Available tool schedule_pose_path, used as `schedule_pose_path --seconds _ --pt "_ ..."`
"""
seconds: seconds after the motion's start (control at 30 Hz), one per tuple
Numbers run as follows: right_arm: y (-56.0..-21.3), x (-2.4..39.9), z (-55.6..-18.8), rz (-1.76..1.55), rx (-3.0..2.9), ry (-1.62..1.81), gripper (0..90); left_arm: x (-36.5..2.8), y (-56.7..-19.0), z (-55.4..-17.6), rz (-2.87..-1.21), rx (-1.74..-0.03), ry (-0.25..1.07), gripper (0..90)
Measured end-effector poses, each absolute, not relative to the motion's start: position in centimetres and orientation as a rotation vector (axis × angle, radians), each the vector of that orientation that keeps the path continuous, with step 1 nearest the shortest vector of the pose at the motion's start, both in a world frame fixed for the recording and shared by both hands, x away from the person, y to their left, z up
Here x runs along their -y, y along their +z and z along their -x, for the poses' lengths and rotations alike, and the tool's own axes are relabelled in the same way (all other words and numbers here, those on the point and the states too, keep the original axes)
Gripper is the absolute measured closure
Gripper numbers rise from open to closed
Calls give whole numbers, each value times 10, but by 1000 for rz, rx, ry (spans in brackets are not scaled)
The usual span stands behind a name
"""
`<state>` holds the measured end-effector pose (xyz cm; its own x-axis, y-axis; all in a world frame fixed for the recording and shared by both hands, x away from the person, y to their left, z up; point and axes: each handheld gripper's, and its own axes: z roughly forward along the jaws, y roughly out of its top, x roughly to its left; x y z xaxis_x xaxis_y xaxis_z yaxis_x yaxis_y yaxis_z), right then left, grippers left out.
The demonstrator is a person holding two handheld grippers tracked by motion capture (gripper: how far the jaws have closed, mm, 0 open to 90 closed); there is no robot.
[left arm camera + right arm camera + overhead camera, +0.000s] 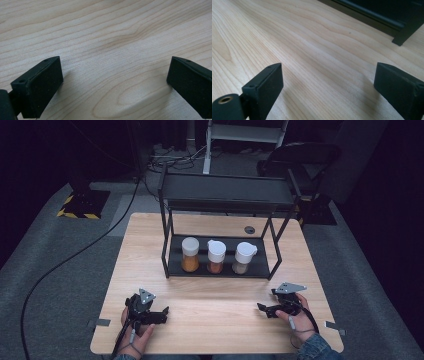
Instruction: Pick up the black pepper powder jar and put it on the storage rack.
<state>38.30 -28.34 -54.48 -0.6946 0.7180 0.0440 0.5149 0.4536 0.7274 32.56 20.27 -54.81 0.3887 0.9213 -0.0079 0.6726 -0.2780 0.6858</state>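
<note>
Left gripper (162, 312) resting low on the counter (215, 320), jaws spread wide with nothing but bare wood grain between them. Right gripper (261, 308) likewise near the counter's front edge, jaws apart and empty, aimed inward toward the middle. Both well apart from each other and from the black rack (220, 270), probably parked at a ready stance before any reach.

Three spice jars lined up on the rack's lower shelf: orange-filled jar (190, 255) at left, middle jar (216, 257) with a white flip lid, pale-filled jar (243, 258) at right. Standing upright, side by side, not touching, likely spaced so that open jaws can slip around one without knocking a neighbour. Upper shelf (225, 190) bare. Rack's foot and lower rail (399, 40) close ahead in the right gripper view, suggesting that hand as the nearer one for a first reach.
</note>
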Motion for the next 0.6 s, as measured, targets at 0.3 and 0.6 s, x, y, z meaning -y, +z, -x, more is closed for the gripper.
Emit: schedule_pose_path --seconds 0.3,0.6 --pt "-547 283 -381 -1026 -2423 1032 71 -203 -548 -326 -2045 -1360 531 4" --pt "-547 283 -382 -1024 -2426 1035 63 -203 -548 -325 -2048 -1358 529 4"
